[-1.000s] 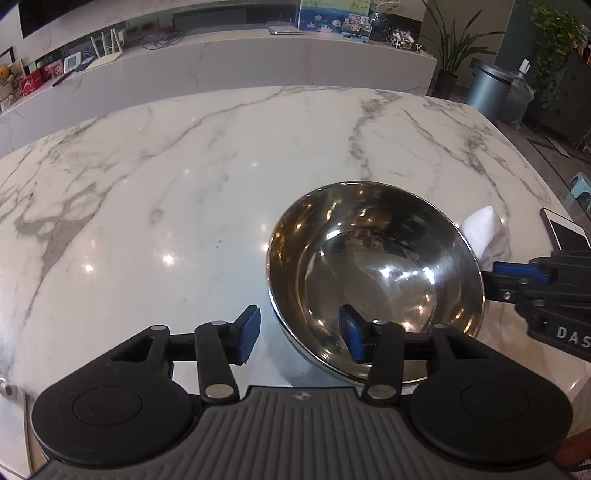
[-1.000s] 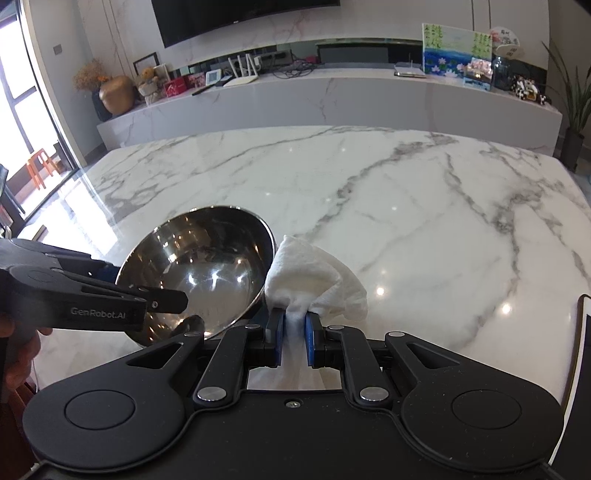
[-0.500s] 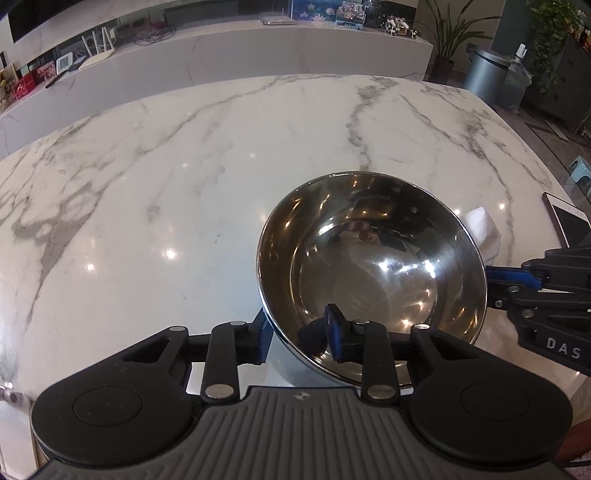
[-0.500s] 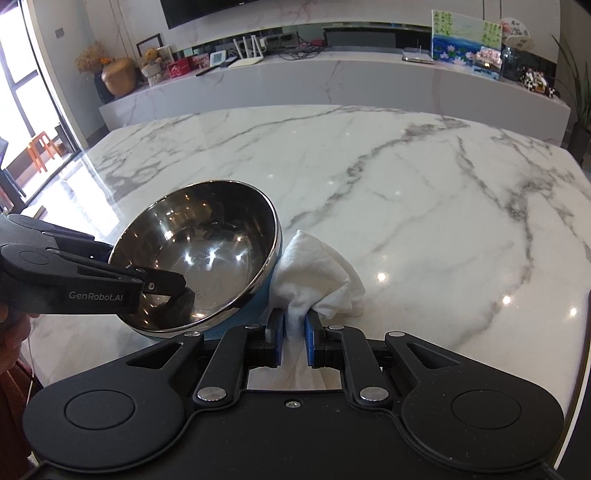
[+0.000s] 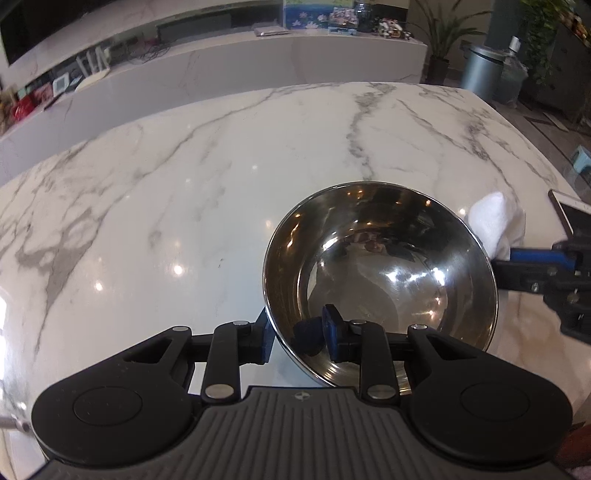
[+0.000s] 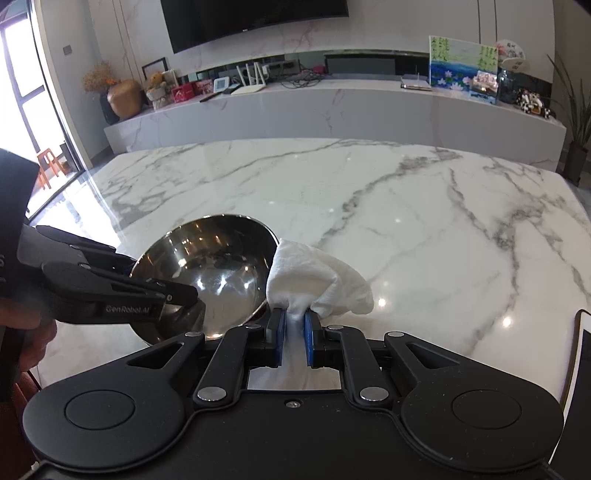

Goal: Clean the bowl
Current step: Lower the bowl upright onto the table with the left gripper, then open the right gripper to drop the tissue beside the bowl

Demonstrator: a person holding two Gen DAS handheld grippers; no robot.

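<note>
Glossy white marble table (image 6: 406,221) — wall-mounted television (image 6: 255,18) beyond

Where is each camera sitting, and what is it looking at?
Left wrist: sits on the left gripper, looking along its fingers at the steel bowl, whose rim they pinch; the right gripper pokes in.
Right wrist: sits on the right gripper, looking at the white cloth it clamps; the left gripper and a hand show.
Both share the bowl, cloth and marble table.

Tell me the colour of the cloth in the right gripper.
White cloth; clearest in the right wrist view.
</note>
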